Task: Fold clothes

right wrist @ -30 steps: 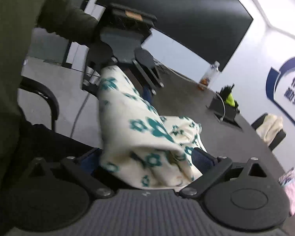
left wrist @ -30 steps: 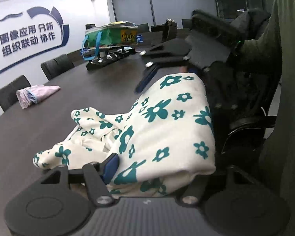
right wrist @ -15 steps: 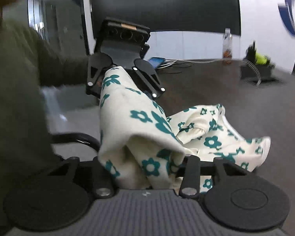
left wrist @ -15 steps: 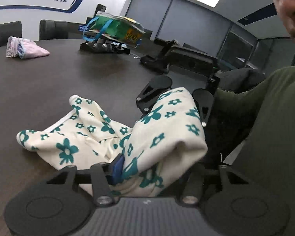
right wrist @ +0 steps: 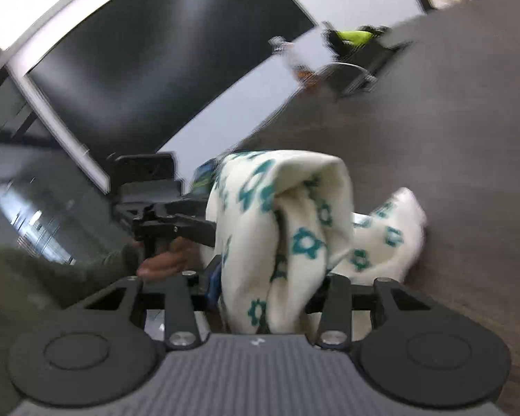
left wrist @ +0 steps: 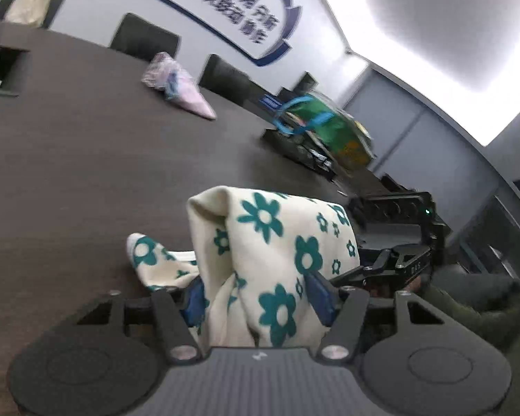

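A cream garment with teal flowers [left wrist: 277,242] hangs bunched between both grippers above the dark table [left wrist: 86,173]. My left gripper [left wrist: 258,298] has the cloth between its blue pads [left wrist: 320,298], which press on it while the jaws are opening slightly. My right gripper [right wrist: 272,287] also grips a thick fold of the garment [right wrist: 294,215], its jaws opening a little too. A loose end [right wrist: 391,228] trails onto the table [right wrist: 450,138]. Each gripper's black frame [left wrist: 398,242] shows just beyond the cloth in the other's view.
A pink bundle [left wrist: 176,86] and a green bag with blue handles [left wrist: 322,128] lie farther along the table. Black chairs [left wrist: 144,38] line the far side. A person's hand [right wrist: 166,260] and green sleeve [left wrist: 468,305] sit close by. A big dark screen [right wrist: 156,62] stands behind.
Both grippers have rolled, so each view now tilts the other way. The right jaws narrowed around the cloth. The garment is more gathered between the grippers, with less of it spread on the table.
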